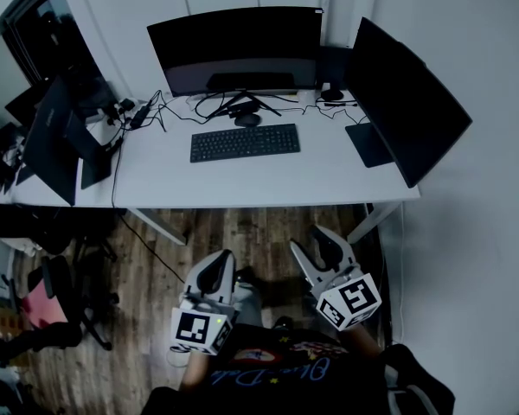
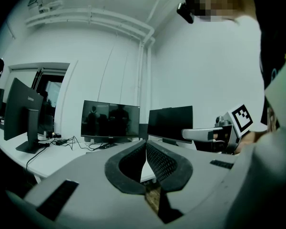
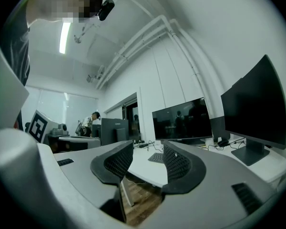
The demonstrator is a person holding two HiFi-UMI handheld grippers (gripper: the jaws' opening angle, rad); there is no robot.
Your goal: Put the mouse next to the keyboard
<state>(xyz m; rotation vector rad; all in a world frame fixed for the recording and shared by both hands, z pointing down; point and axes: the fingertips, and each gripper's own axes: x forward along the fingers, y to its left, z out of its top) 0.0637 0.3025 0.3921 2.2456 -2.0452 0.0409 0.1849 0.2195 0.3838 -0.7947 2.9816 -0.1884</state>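
The mouse [image 1: 247, 120] is only a small dark blob just behind the keyboard [image 1: 245, 142], toward the worktop's [image 1: 329, 175] back edge at the foot of the middle monitor [image 1: 233, 48]. Its outline is lost among the cables [image 1: 209, 108]. Both grippers hang short of the front edge. The left gripper [image 1: 214, 266] has its jaws pressed together on nothing. The right gripper [image 1: 317, 247] has its jaws spread and empty.

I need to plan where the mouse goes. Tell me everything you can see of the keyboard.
The keyboard is a black, low, full-width board with rows of dark keys, plastic by its look. It lies flat on the white desk before the middle monitor, nothing on it; the mouse sits just behind.
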